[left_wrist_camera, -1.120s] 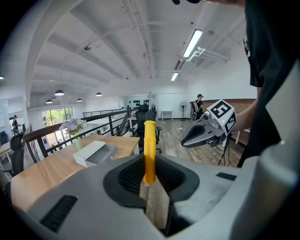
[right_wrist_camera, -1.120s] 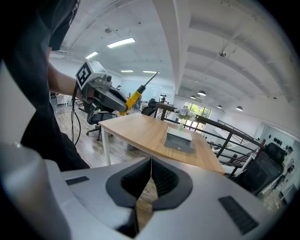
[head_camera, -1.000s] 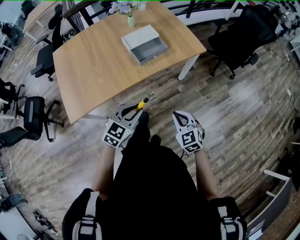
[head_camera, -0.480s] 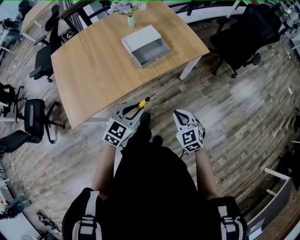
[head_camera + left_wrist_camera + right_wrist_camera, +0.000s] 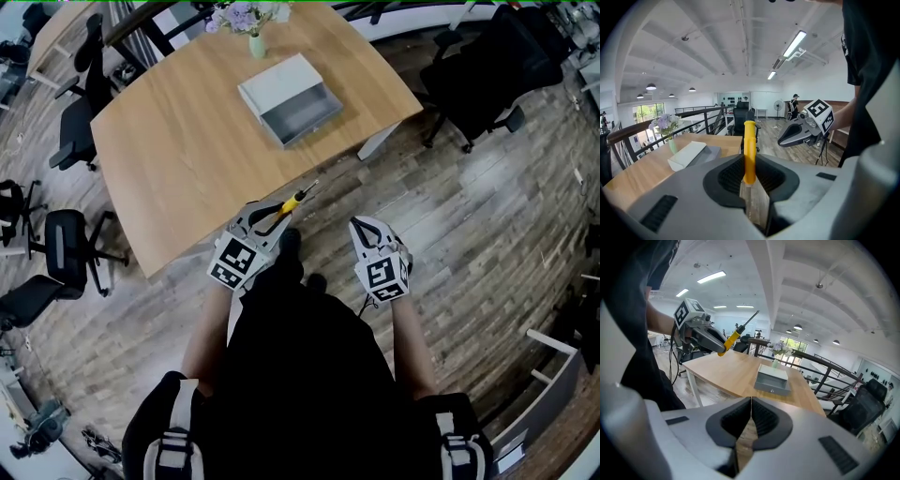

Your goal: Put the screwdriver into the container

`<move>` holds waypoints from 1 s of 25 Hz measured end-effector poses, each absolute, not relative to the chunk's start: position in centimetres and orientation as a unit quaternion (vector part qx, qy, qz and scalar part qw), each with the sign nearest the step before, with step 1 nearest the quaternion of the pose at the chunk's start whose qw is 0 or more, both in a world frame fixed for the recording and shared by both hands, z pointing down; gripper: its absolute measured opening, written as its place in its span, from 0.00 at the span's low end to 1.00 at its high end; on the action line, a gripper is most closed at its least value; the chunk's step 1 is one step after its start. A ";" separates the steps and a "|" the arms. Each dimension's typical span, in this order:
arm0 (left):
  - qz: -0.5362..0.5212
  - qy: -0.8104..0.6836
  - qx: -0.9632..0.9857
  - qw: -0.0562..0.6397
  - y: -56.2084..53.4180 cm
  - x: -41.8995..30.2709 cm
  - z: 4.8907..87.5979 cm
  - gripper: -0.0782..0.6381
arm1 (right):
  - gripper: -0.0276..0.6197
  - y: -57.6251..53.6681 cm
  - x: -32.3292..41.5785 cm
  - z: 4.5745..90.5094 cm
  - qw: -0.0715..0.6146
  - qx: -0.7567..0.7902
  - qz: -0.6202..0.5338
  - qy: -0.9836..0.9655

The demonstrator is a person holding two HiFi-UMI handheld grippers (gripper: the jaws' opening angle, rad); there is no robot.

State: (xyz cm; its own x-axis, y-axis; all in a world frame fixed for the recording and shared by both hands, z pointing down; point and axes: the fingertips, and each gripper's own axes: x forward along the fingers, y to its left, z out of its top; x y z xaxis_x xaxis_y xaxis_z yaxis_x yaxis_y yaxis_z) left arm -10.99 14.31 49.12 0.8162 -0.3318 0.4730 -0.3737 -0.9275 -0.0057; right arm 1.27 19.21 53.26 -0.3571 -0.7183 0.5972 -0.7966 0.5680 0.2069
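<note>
Left gripper view shows your left gripper (image 5: 749,177) pinching the yellow handle of the screwdriver (image 5: 749,150), jaws pressed onto it from both sides, while the right gripper (image 5: 750,420) hangs beside it with its jaws pressed together on nothing. You carry the tool in the air, short of the near edge of the table (image 5: 178,141) and well apart from the open grey container (image 5: 289,98) that sits farther in. Expect it to be light and stiff, but the hard handle is probably smooth, so it could swivel in the pads; the handle, where you hold it now, is the sensible place, not the thin metal shaft. Its long axis runs out along your jaws, handle toward you, tip pointing forward and upward toward the table, slanting a little to your right.
</note>
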 end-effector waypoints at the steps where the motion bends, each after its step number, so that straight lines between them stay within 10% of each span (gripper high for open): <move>1: 0.239 -0.182 0.953 0.043 13.7 -10.9 49.2 0.23 | 0.08 18.7 1.4 53.3 0.331 0.464 0.060 -0.819; 25: 0.228 -0.083 0.970 0.027 3.5 -7.5 49.7 0.23 | 0.08 10.5 3.1 53.9 0.344 0.531 0.088 -0.769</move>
